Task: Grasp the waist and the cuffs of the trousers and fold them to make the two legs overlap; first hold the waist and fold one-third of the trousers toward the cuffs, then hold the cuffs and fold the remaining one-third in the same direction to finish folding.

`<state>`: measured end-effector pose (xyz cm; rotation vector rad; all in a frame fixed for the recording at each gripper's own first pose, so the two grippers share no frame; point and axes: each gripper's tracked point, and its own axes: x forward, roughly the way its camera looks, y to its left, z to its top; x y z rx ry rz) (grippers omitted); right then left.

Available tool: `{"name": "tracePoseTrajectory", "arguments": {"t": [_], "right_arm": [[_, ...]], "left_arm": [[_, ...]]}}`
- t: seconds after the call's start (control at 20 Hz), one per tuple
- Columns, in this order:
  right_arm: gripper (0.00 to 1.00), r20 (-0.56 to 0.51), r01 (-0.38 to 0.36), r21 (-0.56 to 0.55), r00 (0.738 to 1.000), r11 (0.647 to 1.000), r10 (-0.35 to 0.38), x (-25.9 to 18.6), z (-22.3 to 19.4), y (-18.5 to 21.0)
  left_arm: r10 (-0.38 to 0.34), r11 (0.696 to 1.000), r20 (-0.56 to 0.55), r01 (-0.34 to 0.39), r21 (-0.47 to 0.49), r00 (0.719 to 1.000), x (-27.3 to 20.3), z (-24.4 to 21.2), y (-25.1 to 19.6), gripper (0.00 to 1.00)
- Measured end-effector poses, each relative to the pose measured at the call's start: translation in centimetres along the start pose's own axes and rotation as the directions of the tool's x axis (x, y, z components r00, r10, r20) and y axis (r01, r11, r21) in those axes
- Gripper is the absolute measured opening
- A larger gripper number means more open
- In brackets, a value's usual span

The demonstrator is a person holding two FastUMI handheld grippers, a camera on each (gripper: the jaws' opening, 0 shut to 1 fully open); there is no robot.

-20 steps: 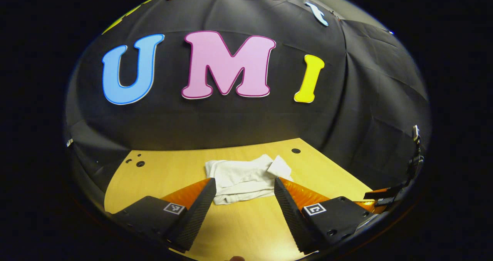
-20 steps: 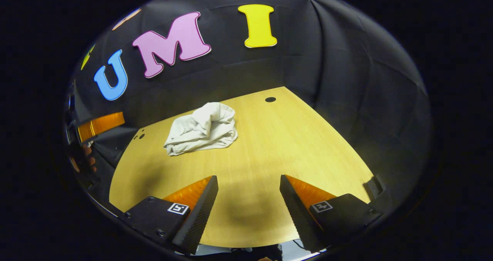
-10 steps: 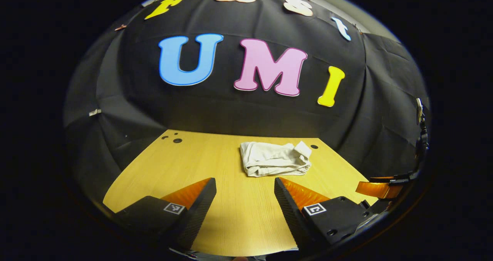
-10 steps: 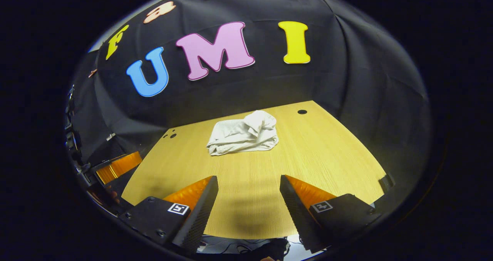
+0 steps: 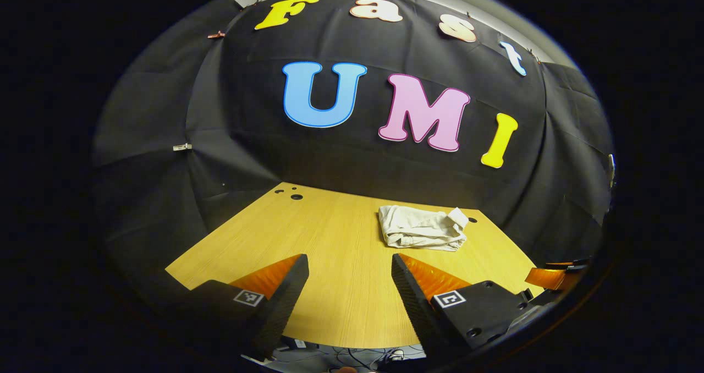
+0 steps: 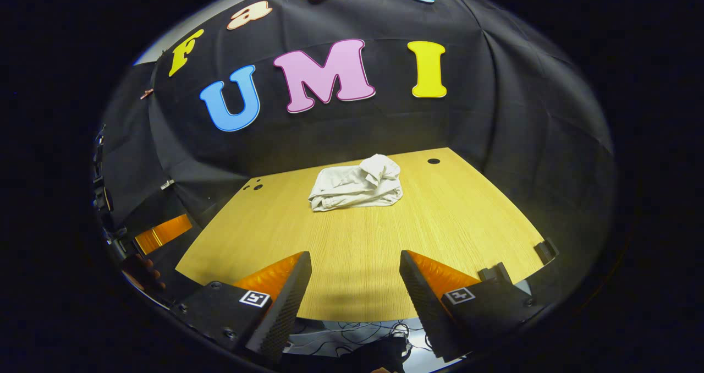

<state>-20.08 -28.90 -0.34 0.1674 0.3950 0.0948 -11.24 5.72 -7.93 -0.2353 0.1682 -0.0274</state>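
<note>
Your trousers [image 6: 357, 188] lie as a compact bundle toward the far side of the tabletop [image 6: 462, 219], well apart from both tools, so the folding looks finished, or all but. Your left tool [image 5: 350, 285] is spread wide over the near edge with nothing between its fingers; your right tool [image 6: 355, 285] is likewise parted and empty. If you want a neater result, your next move is to reach in and flatten the raised corner at the bundle's right end. The cloth is pale, soft and creased, with rounded stacked edges. The tabletop is smooth, light wood grain with a few small dark holes [image 5: 296, 196].
</note>
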Motion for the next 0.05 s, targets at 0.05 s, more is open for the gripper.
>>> {"name": "tracePoseTrajectory", "arguments": {"t": [0.05], "right_arm": [[0.99, -0.003, -0.004, 0.013, 1.000, 1.000, 0.004, -0.55, -0.10, 0.09]], "left_arm": [[0.000, 1.000, -0.008, 0.000, 0.000, 1.000, -0.15, -0.48, -0.38, 0.96]]}}
